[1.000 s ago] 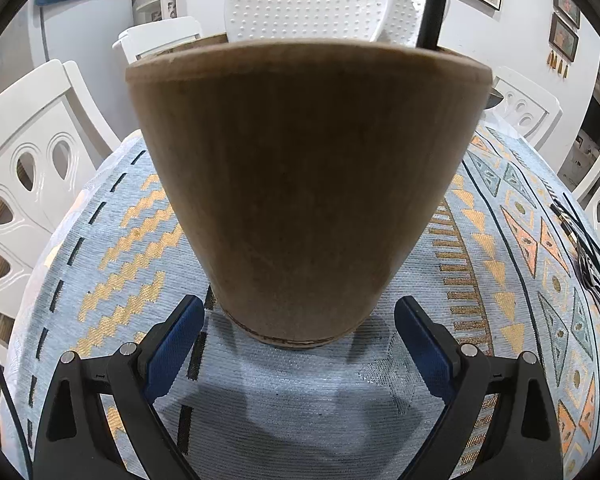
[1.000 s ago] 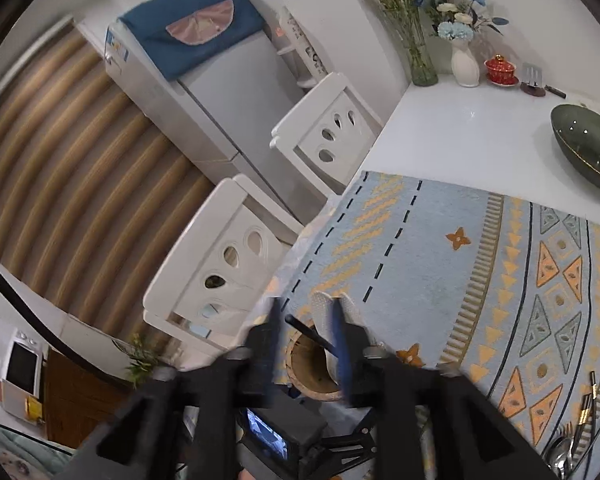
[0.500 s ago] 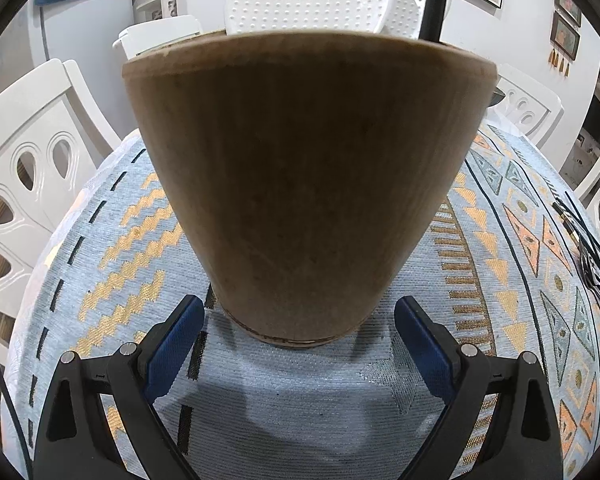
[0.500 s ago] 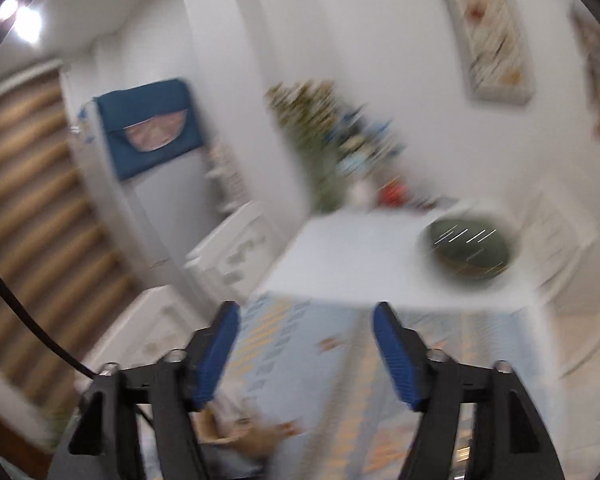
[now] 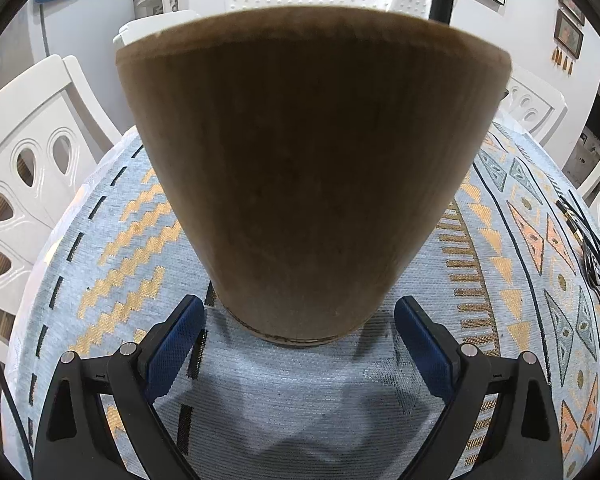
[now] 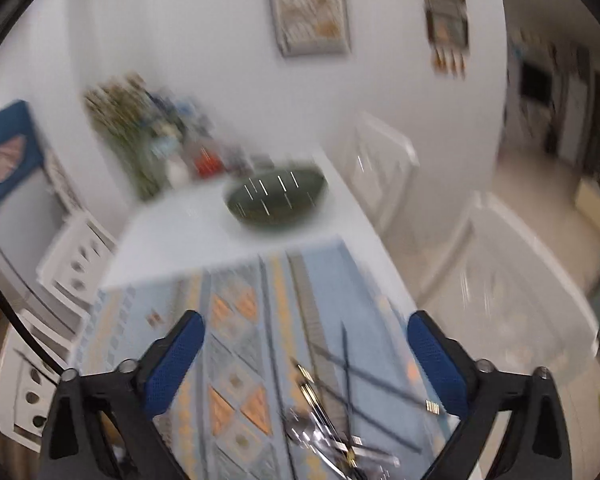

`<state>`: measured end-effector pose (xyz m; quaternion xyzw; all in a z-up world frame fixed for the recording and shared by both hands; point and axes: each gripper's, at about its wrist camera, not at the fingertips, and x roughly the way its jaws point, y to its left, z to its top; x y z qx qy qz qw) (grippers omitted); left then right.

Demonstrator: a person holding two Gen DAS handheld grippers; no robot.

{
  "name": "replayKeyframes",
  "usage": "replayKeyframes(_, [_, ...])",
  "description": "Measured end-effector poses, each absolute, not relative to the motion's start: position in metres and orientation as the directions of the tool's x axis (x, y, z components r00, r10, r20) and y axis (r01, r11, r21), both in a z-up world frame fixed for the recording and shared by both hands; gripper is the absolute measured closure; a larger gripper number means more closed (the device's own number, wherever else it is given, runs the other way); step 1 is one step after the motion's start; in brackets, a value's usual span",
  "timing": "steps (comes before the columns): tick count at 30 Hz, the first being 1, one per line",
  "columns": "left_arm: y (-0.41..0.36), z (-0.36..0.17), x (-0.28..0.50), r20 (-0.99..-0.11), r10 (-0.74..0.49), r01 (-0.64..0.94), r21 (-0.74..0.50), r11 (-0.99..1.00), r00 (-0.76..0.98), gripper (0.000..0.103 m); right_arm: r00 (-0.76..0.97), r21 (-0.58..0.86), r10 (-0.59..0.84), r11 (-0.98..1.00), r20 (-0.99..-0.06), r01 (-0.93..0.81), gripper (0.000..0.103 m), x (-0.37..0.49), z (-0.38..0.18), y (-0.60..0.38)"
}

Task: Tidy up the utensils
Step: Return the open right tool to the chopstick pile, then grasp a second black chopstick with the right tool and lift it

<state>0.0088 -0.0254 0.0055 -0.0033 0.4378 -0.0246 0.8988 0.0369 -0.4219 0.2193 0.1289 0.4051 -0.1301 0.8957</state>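
The left gripper has its blue pads spread to either side of the wooden holder's base, not pressing on it; I judge it is placed there to steady the holder while utensils go in. The holder stands upright on the patterned tablecloth just ahead of those pads and fills most of the view, so its inside and whatever it contains are hidden. The right gripper is also spread wide with nothing between its pads, aimed down at the loose utensils lying crossed on the cloth just ahead and below, likely the next pick. That view is blurred, so which pieces are forks, spoons or chopsticks is unclear. Farther off sit a dark bowl and smeared flowers.
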Motion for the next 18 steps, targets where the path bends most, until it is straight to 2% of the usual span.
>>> replayKeyframes(2, [-0.025,0.005,0.01,-0.787,-0.046,0.041,-0.027,0.999,0.615,0.007,0.487,0.109,-0.107,0.912,-0.867,0.395,0.024,0.051,0.172,-0.443])
replayKeyframes(4, [-0.025,0.005,0.01,-0.788,-0.046,0.039,-0.028,0.999,0.614,0.007,0.365,0.15,-0.024,0.886,-0.931,0.439,0.039,0.056,0.128,-0.465])
replayKeyframes(5, [-0.025,0.004,0.01,-0.788,-0.045,0.037,-0.028,0.999,0.614,0.007,0.314,0.18,0.027,0.864,-0.949,0.471,0.051,0.058,0.106,-0.477])
replayKeyframes(6, [-0.025,0.004,0.011,-0.789,-0.044,0.036,-0.028,0.999,0.613,0.007,0.276,0.216,0.083,0.84,-0.958,0.497,0.056,0.061,0.083,-0.487])
replayKeyframes(8, [-0.025,0.003,0.012,-0.791,-0.042,0.034,-0.027,0.999,0.61,0.007,0.24,0.244,0.131,0.807,-0.962,0.537,0.06,0.062,0.054,-0.499])
replayKeyframes(11, [-0.026,0.003,0.015,-0.793,-0.038,0.033,-0.023,0.999,0.608,0.007,0.204,0.231,0.14,0.807,-0.969,0.544,0.061,0.07,0.027,-0.506])
replayKeyframes(16, [-0.028,0.0,0.017,-0.796,-0.03,0.031,-0.015,0.999,0.604,0.007,0.196,0.192,0.105,0.841,-0.975,0.506,0.064,0.089,0.014,-0.496])
replayKeyframes(18, [-0.03,0.0,0.018,-0.797,-0.028,0.031,-0.012,0.999,0.604,0.007,0.194,0.153,0.066,0.864,-0.979,0.48,0.071,0.1,0.013,-0.491])
